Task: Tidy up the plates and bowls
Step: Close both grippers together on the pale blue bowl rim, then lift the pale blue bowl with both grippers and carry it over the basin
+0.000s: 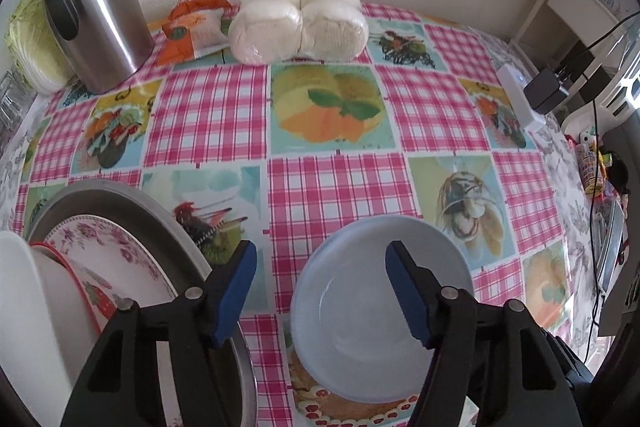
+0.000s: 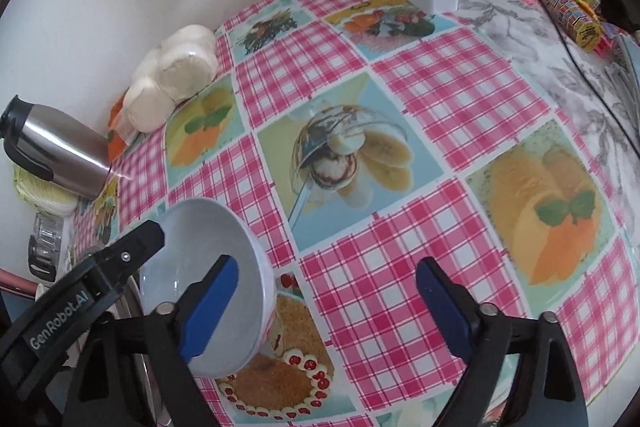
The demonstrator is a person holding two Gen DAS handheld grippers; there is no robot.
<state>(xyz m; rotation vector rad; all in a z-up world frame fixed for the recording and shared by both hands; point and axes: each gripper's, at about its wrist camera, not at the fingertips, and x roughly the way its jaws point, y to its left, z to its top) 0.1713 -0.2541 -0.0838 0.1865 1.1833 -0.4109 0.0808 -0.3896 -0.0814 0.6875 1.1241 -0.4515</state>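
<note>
Soft daylight, fisheye-bent edges, dark corners

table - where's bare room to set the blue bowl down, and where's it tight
Free: the middle of the table, between the blue bowl, bagged buns and power strip. Crowded: the near left, where stacked plates fill a metal tray; the back left, around the thermos.

Glossy, smooth pale-blue bowl (image 1: 380, 307); brushed steel jug (image 1: 94, 11) with black plastic handle; dull metal tray (image 1: 132, 203) under a glazed floral plate (image 1: 116, 259); shiny wipe-clean tablecloth (image 1: 324, 187); clear film round white buns (image 1: 298, 25); matt blue gripper pads (image 1: 236, 295).
</note>
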